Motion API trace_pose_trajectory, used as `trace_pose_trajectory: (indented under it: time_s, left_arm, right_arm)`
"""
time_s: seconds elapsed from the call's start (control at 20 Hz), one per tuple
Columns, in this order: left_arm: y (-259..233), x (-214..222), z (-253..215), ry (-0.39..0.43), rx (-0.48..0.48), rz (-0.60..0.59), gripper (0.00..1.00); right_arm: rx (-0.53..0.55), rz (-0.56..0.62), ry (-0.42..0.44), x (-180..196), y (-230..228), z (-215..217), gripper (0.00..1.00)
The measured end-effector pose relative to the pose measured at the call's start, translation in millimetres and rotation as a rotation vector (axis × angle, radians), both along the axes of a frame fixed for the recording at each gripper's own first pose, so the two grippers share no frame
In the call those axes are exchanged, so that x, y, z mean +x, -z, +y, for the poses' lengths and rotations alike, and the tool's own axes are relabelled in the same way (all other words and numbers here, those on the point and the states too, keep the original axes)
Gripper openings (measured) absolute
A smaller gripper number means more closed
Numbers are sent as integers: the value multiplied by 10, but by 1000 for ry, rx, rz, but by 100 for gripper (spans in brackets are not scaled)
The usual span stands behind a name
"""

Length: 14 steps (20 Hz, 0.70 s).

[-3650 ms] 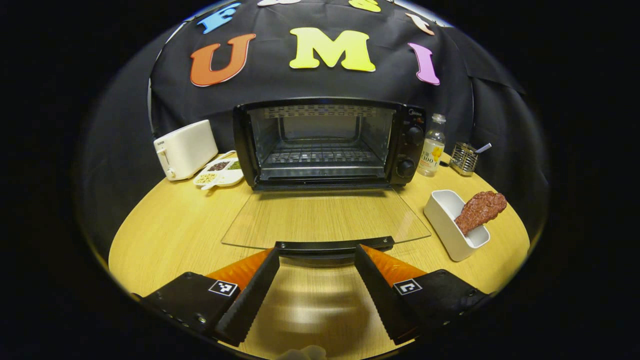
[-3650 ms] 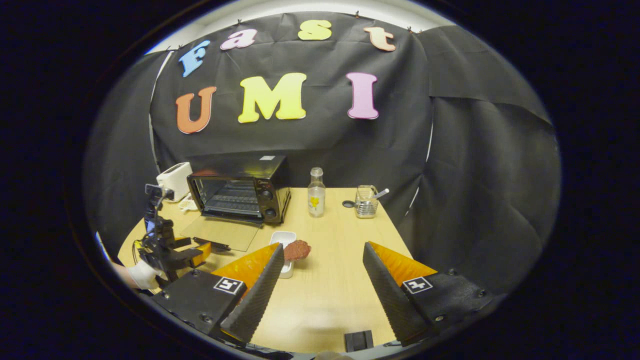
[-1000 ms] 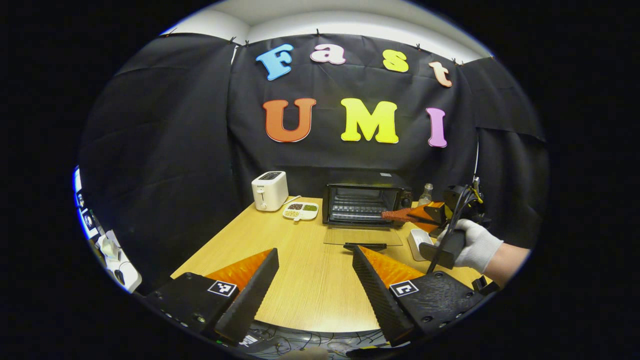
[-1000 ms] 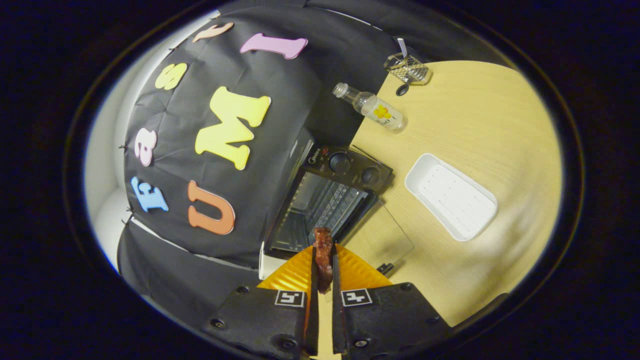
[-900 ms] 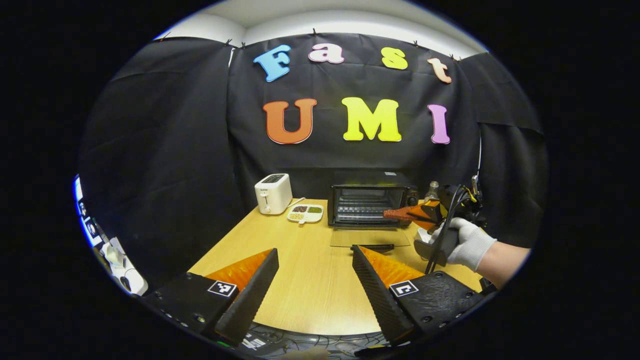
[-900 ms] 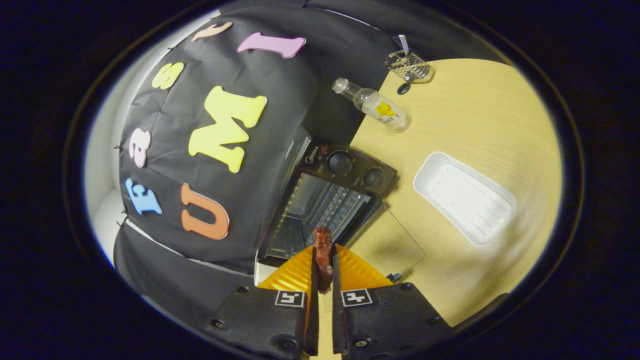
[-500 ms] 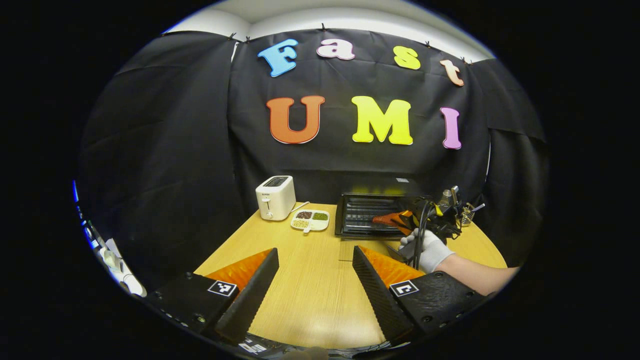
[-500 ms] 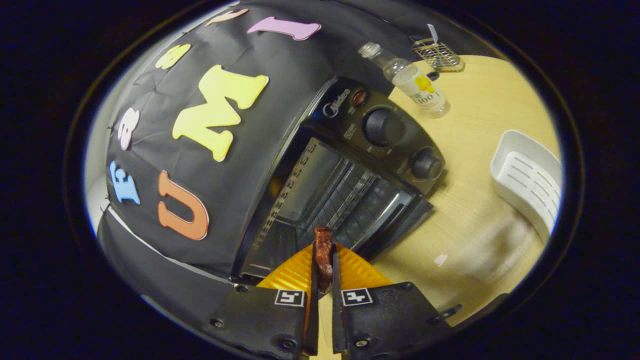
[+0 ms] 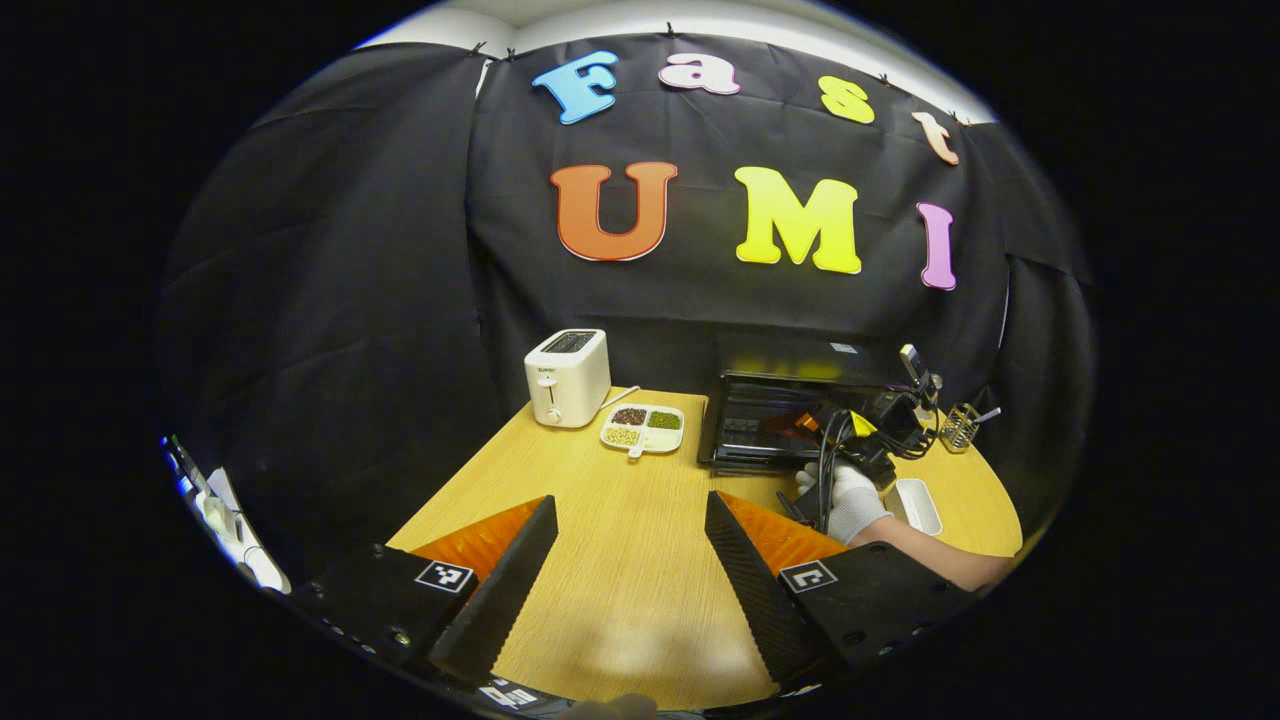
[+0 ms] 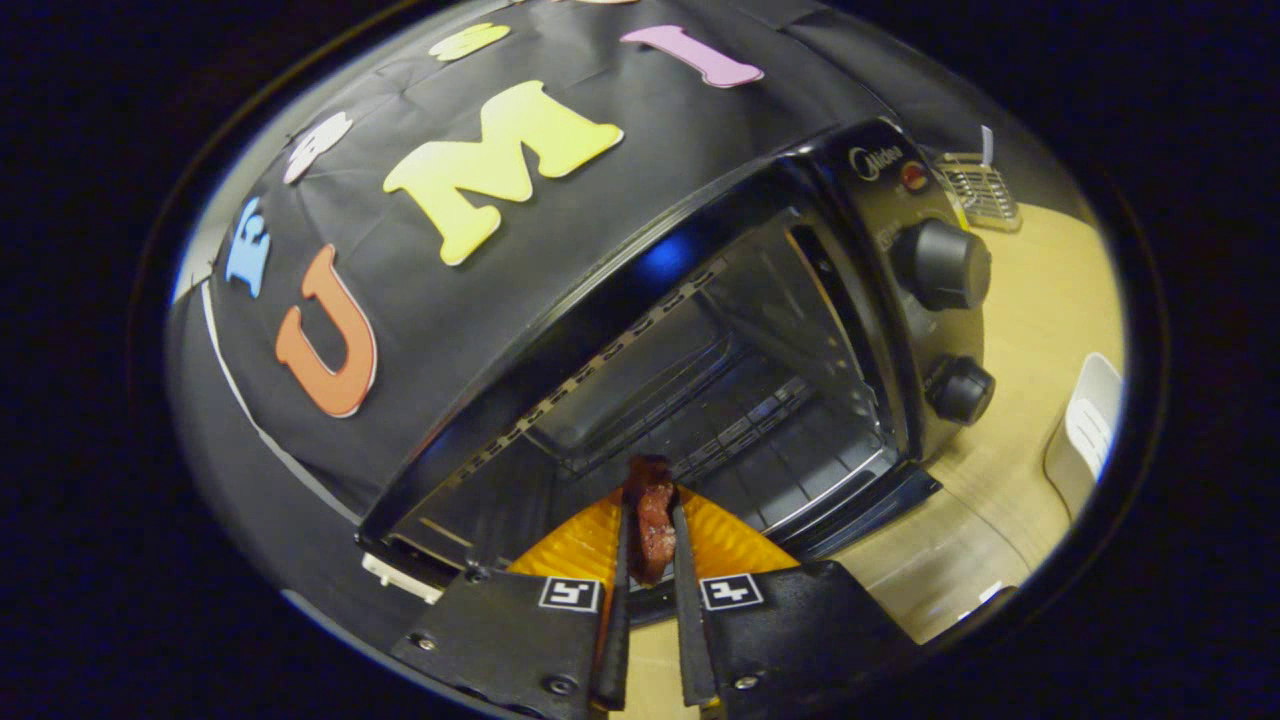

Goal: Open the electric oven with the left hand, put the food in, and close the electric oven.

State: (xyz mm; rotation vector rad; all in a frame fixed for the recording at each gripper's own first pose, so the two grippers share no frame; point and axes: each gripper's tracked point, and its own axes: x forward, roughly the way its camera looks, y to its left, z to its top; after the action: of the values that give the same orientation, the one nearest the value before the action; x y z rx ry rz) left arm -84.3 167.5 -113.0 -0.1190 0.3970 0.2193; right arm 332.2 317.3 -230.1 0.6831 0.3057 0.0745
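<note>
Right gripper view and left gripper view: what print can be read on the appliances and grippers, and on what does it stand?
"Midea": brand mark on the oven, above its knobs, in the right gripper view.
Small marks beside the oven's knobs: too small to read.
Toaster: a dark mark on its front, too small to read.
Left gripper and right gripper, which holds the food: square black-and-white pattern tags, no words.

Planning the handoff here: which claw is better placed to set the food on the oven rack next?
Right. The right claw is shut on the food at the open oven mouth, pointing at the rack. The left claw hangs open and empty over the table, well back from the oven.
</note>
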Motion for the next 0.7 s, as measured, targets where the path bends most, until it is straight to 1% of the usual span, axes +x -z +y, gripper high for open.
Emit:
trace_pose_trajectory:
  time_s: [0.05, 0.1, 0.15, 0.2, 0.25, 0.3, 0.4, 0.45, 0.55, 0.7]
  left_arm:
    - [2, 6, -2, -1, 1, 1, 95]
    - [1, 17, -1, 0, -2, 3, 95]
    - [-2, 25, 1, 0, -5, 2, 95]
    - [-2, 30, 5, -3, -6, -1, 95]
    - [-9, 30, 7, -4, -6, -5, 95]
    - [-13, 24, 10, -6, -6, -9, 95]
    - [-20, 4, 3, -11, -9, -13, 95]
    - [-31, -19, 8, -15, -7, -18, 95]
    - [-58, -84, 27, -27, 0, -31, 95]
    - [-143, -238, 52, -53, 26, -54, 95]
  right_arm:
    - [-33, 1, -7, -9, 0, 16, 27]
    - [-80, 7, -19, -21, 19, 29, 34]
    - [-129, 3, -21, -42, 23, 11, 44]
    - [-162, 3, -21, -50, -1, -14, 57]
    - [-194, -6, -18, -71, -40, -48, 63]
    - [-220, -26, -12, -94, -78, -82, 77]
    - [-245, -38, -25, -125, -177, -120, 87]
    - [-264, -38, -41, -165, -191, -118, 92]
    - [-298, -55, -55, -261, -276, -145, 92]
    - [-359, -84, -122, -588, -429, -137, 92]
